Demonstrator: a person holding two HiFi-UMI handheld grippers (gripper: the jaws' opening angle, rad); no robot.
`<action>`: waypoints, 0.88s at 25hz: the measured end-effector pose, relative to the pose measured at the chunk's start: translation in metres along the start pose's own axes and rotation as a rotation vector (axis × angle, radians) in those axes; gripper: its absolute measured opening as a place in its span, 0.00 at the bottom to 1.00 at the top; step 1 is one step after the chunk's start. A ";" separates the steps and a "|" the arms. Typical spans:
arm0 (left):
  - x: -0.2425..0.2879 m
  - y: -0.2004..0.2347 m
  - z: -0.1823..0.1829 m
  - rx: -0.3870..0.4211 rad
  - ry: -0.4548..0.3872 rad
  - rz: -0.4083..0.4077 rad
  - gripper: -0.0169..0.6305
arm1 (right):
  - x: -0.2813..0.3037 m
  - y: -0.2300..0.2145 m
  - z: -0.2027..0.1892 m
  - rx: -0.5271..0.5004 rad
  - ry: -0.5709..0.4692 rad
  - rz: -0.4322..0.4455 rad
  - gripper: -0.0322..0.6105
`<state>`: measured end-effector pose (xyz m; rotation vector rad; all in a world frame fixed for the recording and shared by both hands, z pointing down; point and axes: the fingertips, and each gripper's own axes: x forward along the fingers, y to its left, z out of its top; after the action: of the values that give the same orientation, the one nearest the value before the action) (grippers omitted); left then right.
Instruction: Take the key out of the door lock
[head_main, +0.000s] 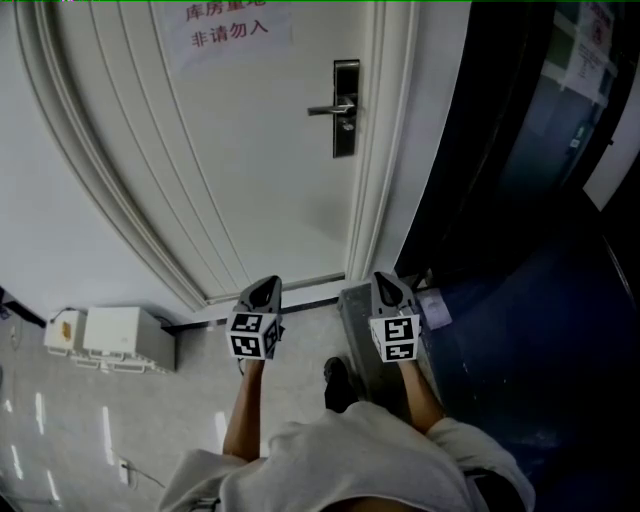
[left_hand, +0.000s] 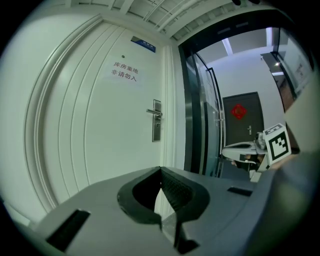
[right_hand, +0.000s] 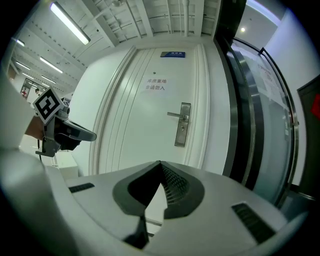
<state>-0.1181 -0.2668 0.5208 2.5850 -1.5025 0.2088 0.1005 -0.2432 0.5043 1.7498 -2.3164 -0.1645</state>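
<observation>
Left gripper (head_main: 265, 290) and right gripper (head_main: 391, 285) are both clenched, nothing between the jaws. Door lock (head_main: 346, 108) is well ahead of both, higher up.

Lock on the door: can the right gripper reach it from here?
Probably not yet. The right gripper is shut and looks well short of the lock. Nothing stands between them, so stepping closer should bring it within reach.
</observation>
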 end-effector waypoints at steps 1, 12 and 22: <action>0.014 0.006 0.005 0.000 -0.003 0.006 0.05 | 0.016 -0.008 0.002 -0.001 -0.004 0.003 0.09; 0.172 0.070 0.084 0.004 -0.049 0.056 0.05 | 0.190 -0.089 0.058 -0.036 -0.083 0.050 0.09; 0.262 0.110 0.102 -0.003 -0.053 0.089 0.05 | 0.288 -0.122 0.066 -0.057 -0.097 0.088 0.09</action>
<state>-0.0811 -0.5631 0.4766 2.5433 -1.6364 0.1492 0.1233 -0.5571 0.4468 1.6438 -2.4261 -0.3039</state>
